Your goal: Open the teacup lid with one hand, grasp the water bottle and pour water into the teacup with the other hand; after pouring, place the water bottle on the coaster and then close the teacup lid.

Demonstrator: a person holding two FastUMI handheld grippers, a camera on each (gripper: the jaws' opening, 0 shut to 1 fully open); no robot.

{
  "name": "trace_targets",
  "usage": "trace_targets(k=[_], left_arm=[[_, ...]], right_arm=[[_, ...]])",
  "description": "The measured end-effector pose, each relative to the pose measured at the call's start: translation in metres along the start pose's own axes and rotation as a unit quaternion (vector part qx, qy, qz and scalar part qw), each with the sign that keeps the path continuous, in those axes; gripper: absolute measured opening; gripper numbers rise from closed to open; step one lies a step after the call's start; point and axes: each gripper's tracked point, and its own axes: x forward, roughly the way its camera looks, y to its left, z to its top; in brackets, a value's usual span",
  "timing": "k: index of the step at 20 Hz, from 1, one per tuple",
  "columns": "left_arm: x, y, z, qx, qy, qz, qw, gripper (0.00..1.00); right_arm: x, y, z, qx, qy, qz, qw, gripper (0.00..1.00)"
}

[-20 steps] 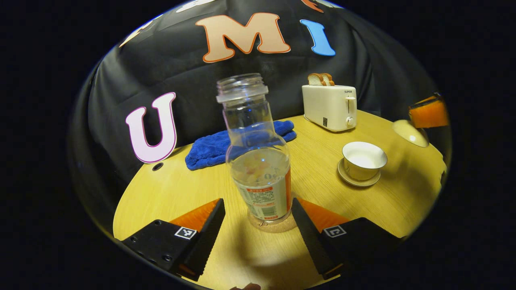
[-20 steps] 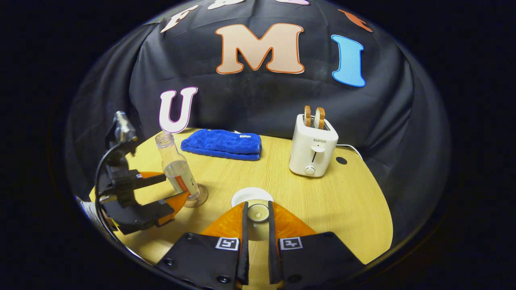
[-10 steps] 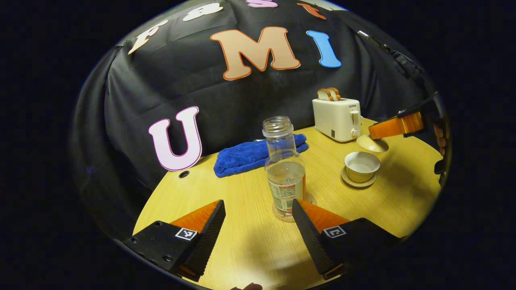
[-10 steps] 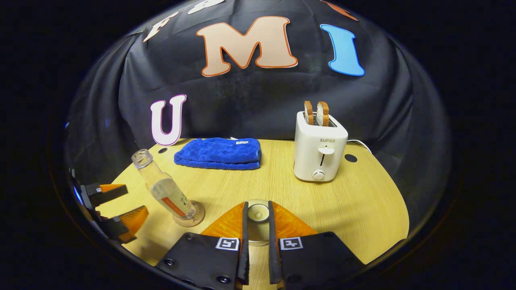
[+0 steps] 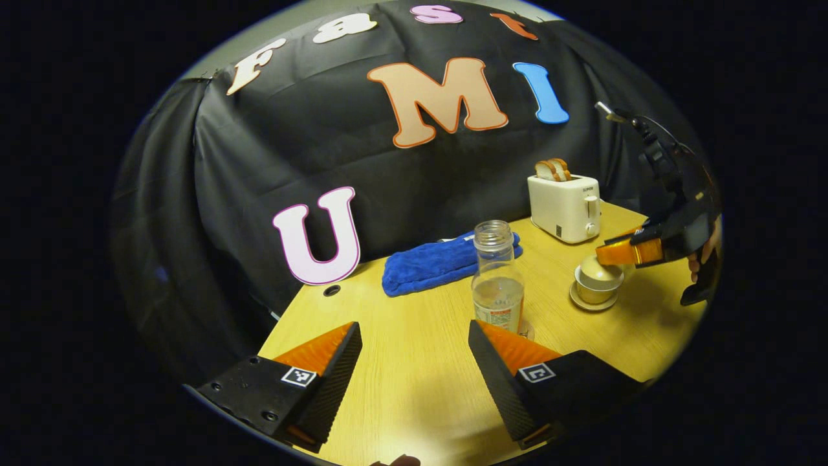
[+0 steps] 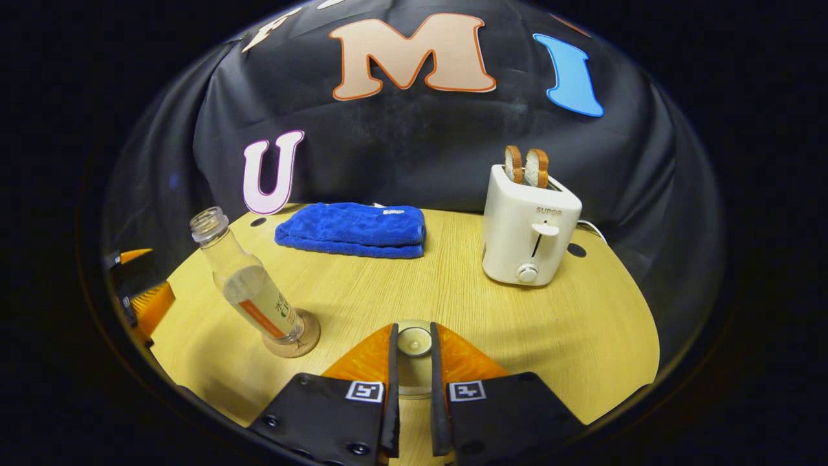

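Last step in hand: closing teacup. My right gripper clenched on lid by its knob; in left gripper view lid sits on teacup, right of water bottle.

Water bottle upright on coaster, uncapped, part full. My left gripper released, jaws spread wide, short of water bottle.

Next move, my guess: seat lid square, then let go gently, lift away.

Writing: "SUPOR" on toaster, behind teacup. Bottle label too small to make out.

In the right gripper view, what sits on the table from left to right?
Water bottle on its coaster → blue towel → teacup lid held in the right tongs → toaster.
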Motion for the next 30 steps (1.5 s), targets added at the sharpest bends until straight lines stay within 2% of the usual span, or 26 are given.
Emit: trace_targets(k=[9, 12, 14, 19, 21, 22, 27, 29, 30], left_arm=[[-0.013, 0.012, 0.008, -0.007, -0.010, 0.021, 1.000, 0.96], [-0.013, 0.012, 0.017, -0.007, -0.022, 0.021, 1.000, 0.96], [-0.013, 0.011, 0.025, -0.011, -0.030, 0.019, 0.999, 0.96], [-0.007, -0.002, 0.045, -0.040, -0.054, 0.008, 0.998, 0.96], [-0.005, -0.006, 0.057, -0.051, -0.065, 0.002, 0.997, 0.97], [-0.004, -0.007, 0.064, -0.054, -0.071, 0.000, 0.996, 0.97], [-0.005, -0.016, 0.097, -0.078, -0.098, -0.011, 0.992, 0.96], [-0.007, -0.017, 0.106, -0.085, -0.108, -0.010, 0.991, 0.96], [-0.007, -0.019, 0.110, -0.085, -0.108, -0.011, 0.990, 0.96]], right_arm=[[0.008, 0.002, -0.013, -0.007, 0.005, -0.004, 1.000, 0.20], [0.008, 0.000, -0.014, -0.014, 0.005, -0.006, 1.000, 0.27], [0.008, -0.002, -0.011, -0.007, -0.001, -0.010, 1.000, 0.35], [-0.014, -0.003, 0.018, 0.001, -0.046, -0.016, 0.999, 0.93], [-0.028, -0.003, 0.037, -0.003, -0.075, -0.020, 0.997, 0.91], [-0.040, 0.001, 0.047, -0.003, -0.090, -0.019, 0.996, 0.94], [-0.087, 0.014, 0.096, 0.004, -0.166, -0.013, 0.986, 0.90], [-0.101, 0.018, 0.105, -0.002, -0.183, -0.013, 0.983, 0.95], [-0.108, 0.018, 0.109, -0.003, -0.191, -0.013, 0.981, 0.91]])
